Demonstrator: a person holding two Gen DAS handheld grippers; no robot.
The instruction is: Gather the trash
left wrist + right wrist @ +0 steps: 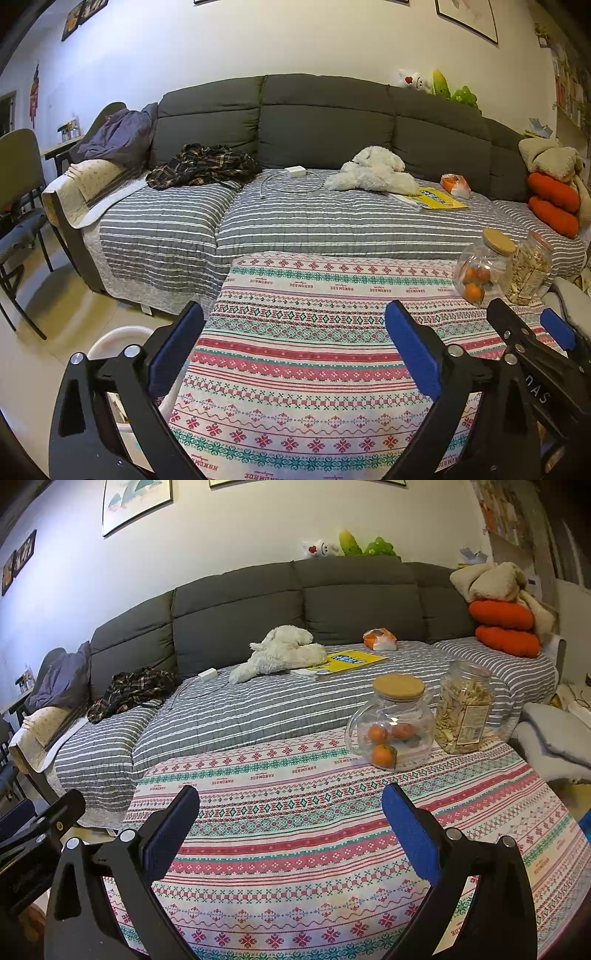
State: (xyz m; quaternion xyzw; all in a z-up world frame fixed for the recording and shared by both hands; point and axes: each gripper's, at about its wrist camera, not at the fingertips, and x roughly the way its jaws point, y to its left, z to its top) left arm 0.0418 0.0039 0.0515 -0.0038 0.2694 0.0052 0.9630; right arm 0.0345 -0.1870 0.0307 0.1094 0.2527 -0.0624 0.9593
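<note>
My left gripper point(295, 325) stands open over the patterned tablecloth point(303, 369), with nothing between its blue pads. Just below and left of it is a white bin point(114, 341), partly hidden by the left finger. My right gripper point(291, 797) is also open and empty over the same cloth; in the left wrist view it shows at the right edge point(524, 314). An orange and white snack bag point(455, 184) point(379, 638) lies on the striped sofa cover, far beyond both grippers.
Two glass jars stand at the table's far right, one with oranges point(389, 727), one with snacks point(466, 712). On the sofa point(258, 709) lie a white plush toy point(280, 651), a yellow book point(349, 661), a plaid shirt point(201, 168), and a charger with its cable point(294, 171). A chair point(18, 206) stands at left.
</note>
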